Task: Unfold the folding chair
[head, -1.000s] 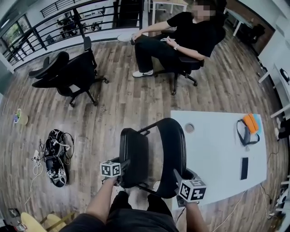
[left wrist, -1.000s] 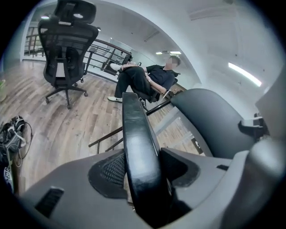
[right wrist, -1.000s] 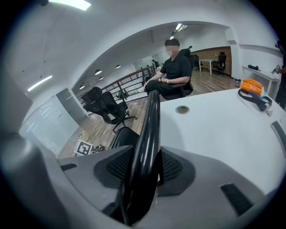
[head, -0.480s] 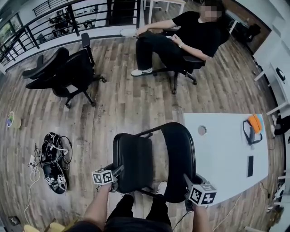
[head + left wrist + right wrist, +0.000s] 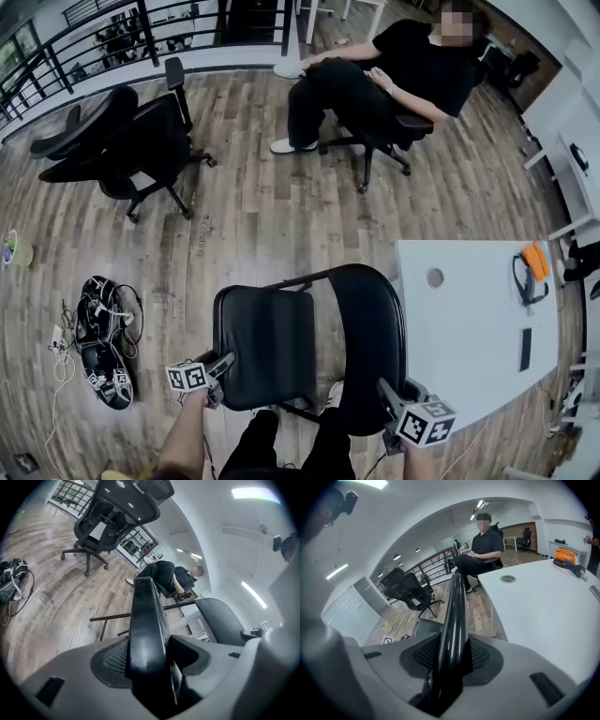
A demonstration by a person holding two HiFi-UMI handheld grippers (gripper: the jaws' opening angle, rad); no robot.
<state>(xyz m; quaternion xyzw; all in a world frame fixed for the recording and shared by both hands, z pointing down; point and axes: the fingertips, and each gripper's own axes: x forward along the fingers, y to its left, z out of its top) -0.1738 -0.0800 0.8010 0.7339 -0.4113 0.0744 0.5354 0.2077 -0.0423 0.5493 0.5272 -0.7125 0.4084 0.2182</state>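
Note:
The black folding chair stands right below me in the head view, its seat spread to the left of the padded backrest. My left gripper is at the seat's near left corner. In the left gripper view the seat edge runs between the jaws of the left gripper, which are opening while their pads still touch it. My right gripper is on the backrest's near edge. The right gripper view shows that thin backrest edge clamped in the right gripper, whose jaws are closing.
A white table stands close on the right, with an orange object and a dark phone on it. A person sits on an office chair beyond. A reclined black office chair and a bag with cables lie to the left.
The seat has swung out to the left and lower, away from the backrest. My left gripper went left and down with it; the right gripper shifted a little right and down.

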